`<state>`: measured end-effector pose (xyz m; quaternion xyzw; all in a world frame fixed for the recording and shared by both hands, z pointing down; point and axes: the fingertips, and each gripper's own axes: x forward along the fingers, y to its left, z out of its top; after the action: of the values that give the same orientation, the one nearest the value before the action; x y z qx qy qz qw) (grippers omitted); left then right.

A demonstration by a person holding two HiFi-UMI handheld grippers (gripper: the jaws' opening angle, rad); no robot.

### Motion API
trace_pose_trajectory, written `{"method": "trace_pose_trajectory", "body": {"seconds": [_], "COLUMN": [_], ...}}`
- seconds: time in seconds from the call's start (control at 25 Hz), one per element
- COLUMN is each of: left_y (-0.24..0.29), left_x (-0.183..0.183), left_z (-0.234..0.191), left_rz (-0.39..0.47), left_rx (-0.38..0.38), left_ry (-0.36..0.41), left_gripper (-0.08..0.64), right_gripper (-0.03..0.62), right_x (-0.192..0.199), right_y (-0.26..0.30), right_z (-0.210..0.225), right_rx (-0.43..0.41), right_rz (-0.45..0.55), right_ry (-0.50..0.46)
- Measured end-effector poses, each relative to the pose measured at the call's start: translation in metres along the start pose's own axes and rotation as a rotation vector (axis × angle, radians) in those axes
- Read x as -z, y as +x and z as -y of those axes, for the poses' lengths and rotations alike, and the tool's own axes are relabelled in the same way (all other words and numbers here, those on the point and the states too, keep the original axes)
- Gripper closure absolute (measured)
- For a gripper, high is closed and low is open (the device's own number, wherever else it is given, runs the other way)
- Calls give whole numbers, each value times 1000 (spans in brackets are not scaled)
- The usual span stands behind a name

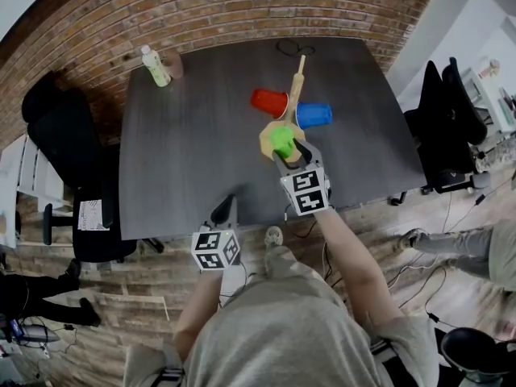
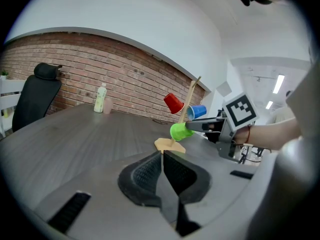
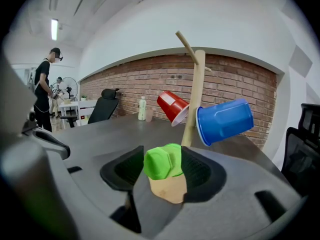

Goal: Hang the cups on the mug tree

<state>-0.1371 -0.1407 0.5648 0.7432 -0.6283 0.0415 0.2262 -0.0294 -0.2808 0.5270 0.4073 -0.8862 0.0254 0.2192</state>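
Note:
A wooden mug tree [image 1: 295, 83] stands on the dark table [image 1: 185, 151], right of centre. A red cup [image 1: 268, 101] and a blue cup [image 1: 314, 115] hang on its pegs, rims toward the pole. My right gripper [image 1: 289, 158] is shut on a green cup [image 1: 282, 142], holding it low, just over the tree's base. In the right gripper view the green cup [image 3: 162, 161] fills the gap between the pads, bottom toward the camera, in front of the pole [image 3: 195, 99]. My left gripper [image 1: 226, 208] hovers shut and empty at the table's near edge.
A pale green bottle [image 1: 156, 67] and a small pinkish cup [image 1: 173, 61] stand at the far left corner. A loop of cable [image 1: 294, 48] lies at the far edge. Black chairs stand left [image 1: 56, 127] and right [image 1: 443, 127]. A person [image 3: 42, 94] stands further off.

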Motion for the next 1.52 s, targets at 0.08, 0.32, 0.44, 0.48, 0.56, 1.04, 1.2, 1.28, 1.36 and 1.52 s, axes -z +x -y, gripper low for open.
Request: {"method": "trace_pose_trajectory", "body": {"seconds": [0.08,0.32,0.44,0.48,0.56,1.04,1.2,1.28,1.36,1.52], "left_y": [-2,-12,-18,-21,-26,-66,-80,-87,-94,-109], "left_x": [0,1,0,-1,0,5,6,7,8,10], "left_z": [0,1,1,1,2,13,19,21,23,26], "left_rz": [0,6,13,14,15,38,50,52,53,63], "left_rx": [1,-2,-1,0,2,8,19,22,22,19], "left_ry": [0,3,5,6,9,23,39,54,59,58], "left_gripper": [545,545,545,545,545,545,545,545,545,545], "right_gripper": [367,367,367,367,367,428,465,485,516,551], "right_x": [-1,-1,2,1,-1,5,6,7,8,15], "right_y": [-1,-11,-16,-19,-26,-90,-113,-124,-135,-156], "right_z": [0,-3,-5,-7,-12,-38,-48,-53,-57,-66], "right_rx": [5,10,19,20,22,60,68,70,73,76], "right_rz": [1,8,9,13,23,76,102,110,118,126], "right_ry": [0,0,-4,-1,5,79,98,108,119,130]}}
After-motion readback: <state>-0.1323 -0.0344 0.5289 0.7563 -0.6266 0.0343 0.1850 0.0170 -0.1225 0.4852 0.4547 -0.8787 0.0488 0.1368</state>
